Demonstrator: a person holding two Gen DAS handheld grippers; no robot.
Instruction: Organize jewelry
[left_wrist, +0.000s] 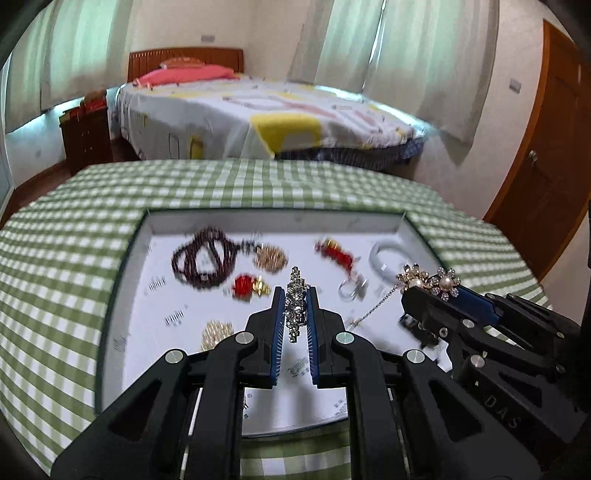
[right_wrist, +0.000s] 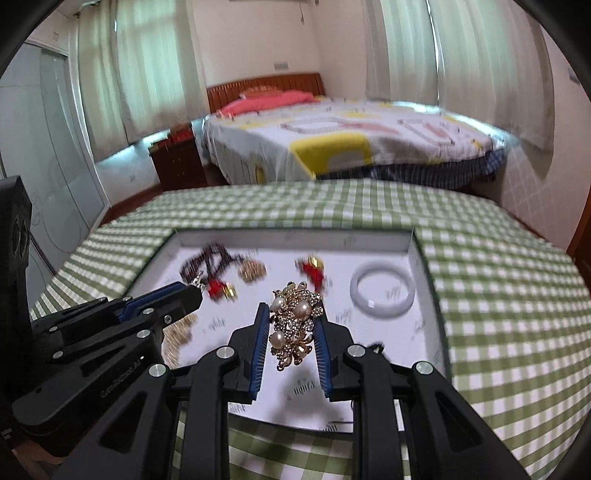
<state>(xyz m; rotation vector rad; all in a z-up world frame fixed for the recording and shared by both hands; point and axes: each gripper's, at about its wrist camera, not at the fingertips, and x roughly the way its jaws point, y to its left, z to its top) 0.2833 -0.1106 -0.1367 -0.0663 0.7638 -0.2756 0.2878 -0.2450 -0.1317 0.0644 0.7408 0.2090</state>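
Above the shallow white tray (left_wrist: 400, 229), our left gripper (left_wrist: 295, 306) pinches a slim rhinestone bar brooch (left_wrist: 296, 304), long axis along the fingers; our right gripper (right_wrist: 291, 325) clamps a gold pearl-flower brooch (right_wrist: 293, 321), apparently trailing a chain, nearer the white jade bangle (right_wrist: 382, 293).

Rhinestone strip (left_wrist: 296, 305): silver, upright, clamped between the left gripper's (left_wrist: 295, 299) blue pads. Gold floral pearl brooch (right_wrist: 293, 325): clamped in the right gripper (right_wrist: 291, 317), thin chain hanging. In the white tray (right_wrist: 413, 254): dark bead necklace (left_wrist: 205, 258), red pieces (left_wrist: 336, 253), gold clusters (left_wrist: 271, 258), white bangle (right_wrist: 382, 293) lying flat at right.
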